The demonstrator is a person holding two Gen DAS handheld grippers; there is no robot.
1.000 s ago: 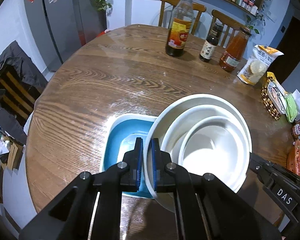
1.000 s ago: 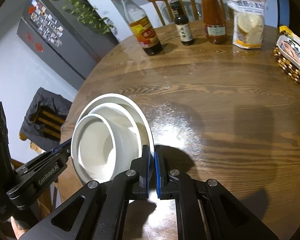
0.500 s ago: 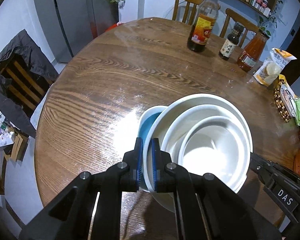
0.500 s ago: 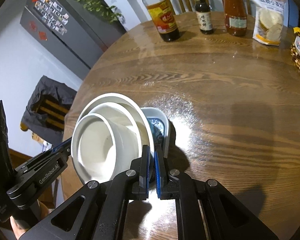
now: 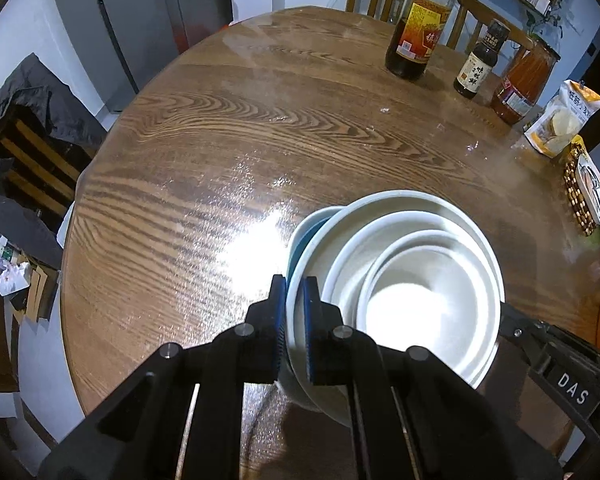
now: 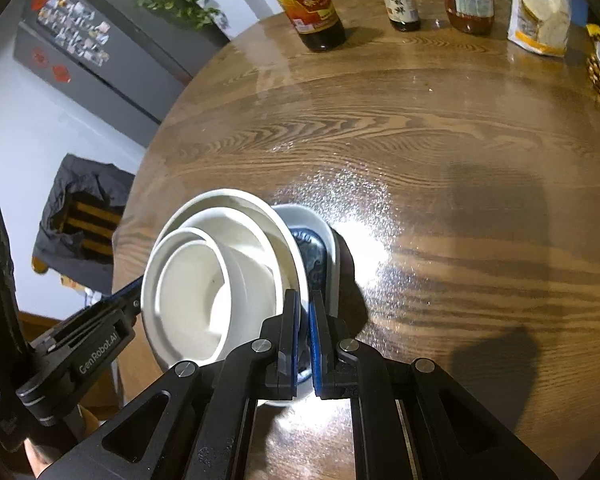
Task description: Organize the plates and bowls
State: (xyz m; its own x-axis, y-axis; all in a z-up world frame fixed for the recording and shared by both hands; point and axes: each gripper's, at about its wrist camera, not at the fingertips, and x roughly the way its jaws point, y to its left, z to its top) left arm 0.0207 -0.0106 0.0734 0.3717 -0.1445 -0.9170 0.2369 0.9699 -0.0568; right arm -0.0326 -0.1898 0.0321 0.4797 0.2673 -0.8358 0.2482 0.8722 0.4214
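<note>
Both grippers carry a nest of white bowls [image 5: 420, 300] over the blue dish [image 6: 318, 256] near the table's [image 5: 260, 140] front edge. The left gripper [image 5: 295, 328] is clamped on the big bowl's rim on one side, the right gripper [image 6: 305, 340] pinching the opposite rim. Glazed crockery like this is likely heavy, stiff, slick and breakable, so opposite rim grips seem wise. Compared with a second ago, the stack has shifted over the blue dish, hiding most of it; the bottles [image 5: 418, 36] beyond look closer.
</note>
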